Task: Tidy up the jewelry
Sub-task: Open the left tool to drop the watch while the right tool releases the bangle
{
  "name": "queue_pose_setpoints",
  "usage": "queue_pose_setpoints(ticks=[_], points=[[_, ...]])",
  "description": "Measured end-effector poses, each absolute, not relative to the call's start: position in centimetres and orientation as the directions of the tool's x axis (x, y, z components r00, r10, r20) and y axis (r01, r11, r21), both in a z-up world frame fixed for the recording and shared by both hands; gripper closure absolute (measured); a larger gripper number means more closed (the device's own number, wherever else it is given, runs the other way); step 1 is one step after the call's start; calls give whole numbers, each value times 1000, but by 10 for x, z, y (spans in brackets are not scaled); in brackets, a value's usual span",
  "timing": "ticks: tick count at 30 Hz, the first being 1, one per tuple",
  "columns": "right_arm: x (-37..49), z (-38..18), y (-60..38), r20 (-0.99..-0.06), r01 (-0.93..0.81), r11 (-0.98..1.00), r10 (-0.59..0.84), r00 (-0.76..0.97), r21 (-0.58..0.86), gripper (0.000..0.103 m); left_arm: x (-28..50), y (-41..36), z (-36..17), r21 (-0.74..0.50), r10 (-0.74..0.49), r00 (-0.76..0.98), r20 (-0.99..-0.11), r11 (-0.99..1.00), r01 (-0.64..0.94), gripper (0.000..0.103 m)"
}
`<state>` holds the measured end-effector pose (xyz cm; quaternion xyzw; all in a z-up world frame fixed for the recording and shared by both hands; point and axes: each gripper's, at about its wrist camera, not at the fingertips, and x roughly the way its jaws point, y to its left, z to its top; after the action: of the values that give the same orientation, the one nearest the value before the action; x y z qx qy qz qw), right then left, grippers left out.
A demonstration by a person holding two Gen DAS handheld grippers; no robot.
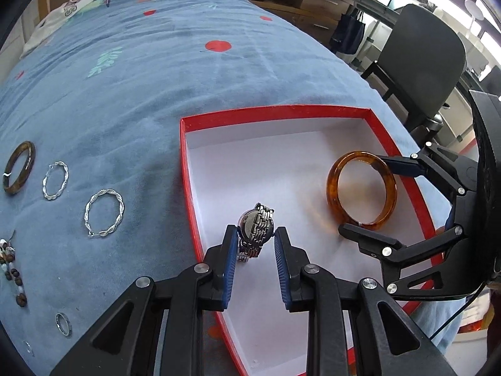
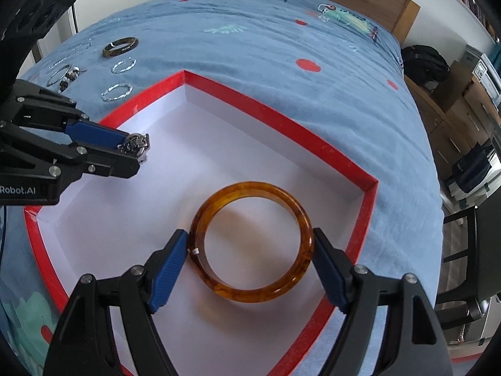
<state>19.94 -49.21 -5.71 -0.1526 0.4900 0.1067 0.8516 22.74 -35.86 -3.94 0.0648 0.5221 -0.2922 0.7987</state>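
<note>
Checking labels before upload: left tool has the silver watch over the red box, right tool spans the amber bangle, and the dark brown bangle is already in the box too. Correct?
One error: the dark brown bangle is not in the red box; the left wrist view shows it lying on the blue bedspread beside the twisted silver hoops. The rest holds: left tool has the silver watch, right tool spans the amber bangle.

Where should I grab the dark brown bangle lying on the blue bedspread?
The dark brown bangle lies flat on the blue bedspread, so probably come straight down and pinch one stretch of its rim, one finger inside the hole, one outside; spanning its full width needs wide-open tongs.
</note>
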Motion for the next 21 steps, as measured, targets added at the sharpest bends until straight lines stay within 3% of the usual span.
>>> queue_pose_setpoints(ticks=[9,16,21], points=[[197,-52,-490,-872,-339,929,39,487,-148,26,224,-362,-39,-178,-396,277,-875,797,578,75],[193,-50,-490,-871,-334,931,39,490,-146,26,213,-369,-34,-169,-416,280,-865,768,618,50],[191,-50,-489,-872,-339,929,37,487,-150,26,208,-369,-27,-143,-415,303,-858,760,634,42]])
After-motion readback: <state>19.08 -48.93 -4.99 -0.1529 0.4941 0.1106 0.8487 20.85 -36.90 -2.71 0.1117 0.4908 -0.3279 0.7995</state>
